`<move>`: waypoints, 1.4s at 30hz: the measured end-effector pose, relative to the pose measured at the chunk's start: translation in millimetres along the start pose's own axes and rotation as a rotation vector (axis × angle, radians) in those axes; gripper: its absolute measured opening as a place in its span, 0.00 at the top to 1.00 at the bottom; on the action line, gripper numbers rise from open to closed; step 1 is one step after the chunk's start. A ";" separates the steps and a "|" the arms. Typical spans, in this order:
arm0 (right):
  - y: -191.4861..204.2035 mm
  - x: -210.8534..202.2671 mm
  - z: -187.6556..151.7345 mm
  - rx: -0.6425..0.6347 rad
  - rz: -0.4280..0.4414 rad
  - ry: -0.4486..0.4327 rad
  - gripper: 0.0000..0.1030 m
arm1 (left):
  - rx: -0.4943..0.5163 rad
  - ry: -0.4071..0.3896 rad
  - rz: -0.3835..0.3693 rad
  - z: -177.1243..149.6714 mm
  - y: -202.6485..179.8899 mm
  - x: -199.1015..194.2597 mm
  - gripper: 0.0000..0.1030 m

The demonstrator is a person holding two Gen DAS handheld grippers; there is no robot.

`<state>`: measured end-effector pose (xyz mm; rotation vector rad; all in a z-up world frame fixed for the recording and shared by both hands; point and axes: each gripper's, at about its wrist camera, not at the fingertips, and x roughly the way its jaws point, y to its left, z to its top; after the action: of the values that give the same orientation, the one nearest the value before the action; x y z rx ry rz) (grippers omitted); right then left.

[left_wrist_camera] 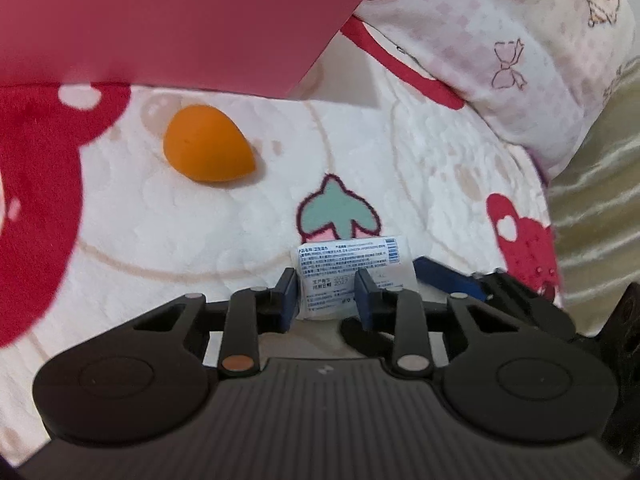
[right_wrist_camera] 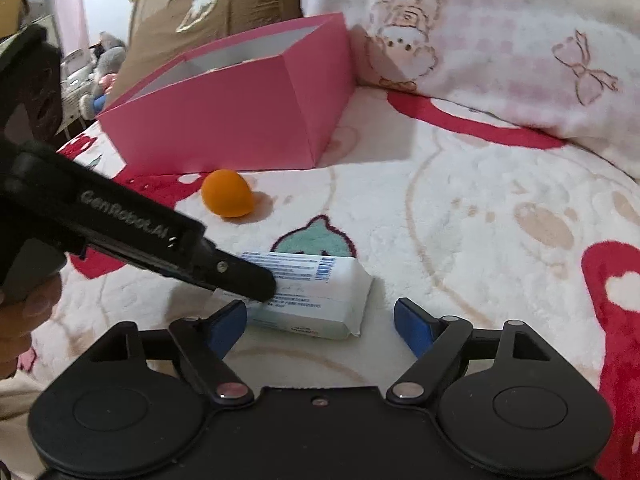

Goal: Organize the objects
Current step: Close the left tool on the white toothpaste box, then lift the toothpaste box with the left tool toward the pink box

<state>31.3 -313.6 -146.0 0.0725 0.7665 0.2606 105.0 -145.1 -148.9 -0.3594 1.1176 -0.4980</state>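
The left tool (left_wrist_camera: 328, 292) pinches the white wipes packet (right_wrist_camera: 320, 300) on the bed blanket (right_wrist_camera: 460, 240); the right tool (right_wrist_camera: 320, 320) stands open around it, pads apart from it. An orange sponge (right_wrist_camera: 227, 193) lies beyond, near the pink box (right_wrist_camera: 240, 120).

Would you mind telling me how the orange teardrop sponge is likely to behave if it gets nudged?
The orange sponge would probably roll in a curve, since one end is rounded and the other tapers. It looks light and soft, so it should squash rather than break. The fluffy blanket would likely stop it quickly.
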 end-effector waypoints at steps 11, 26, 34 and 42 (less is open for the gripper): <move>14.1 7.0 -4.1 -0.101 0.019 0.021 0.19 | -0.040 -0.045 0.088 -9.2 -12.8 -0.4 0.71; 24.0 7.3 0.4 -0.074 -0.047 0.032 0.17 | -0.068 -0.035 0.071 -7.5 -15.6 -13.3 0.71; 49.9 -15.2 12.4 -0.108 -0.085 0.043 0.17 | 0.003 -0.048 0.091 -8.6 -31.7 -49.9 0.70; 76.9 -40.5 31.1 -0.118 -0.061 0.018 0.17 | 0.001 -0.080 0.038 -13.7 -18.6 -100.3 0.71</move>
<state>9.0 -248.9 -84.0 -0.0650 0.7681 0.2486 53.8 -106.0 -68.6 -0.3537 1.0447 -0.4473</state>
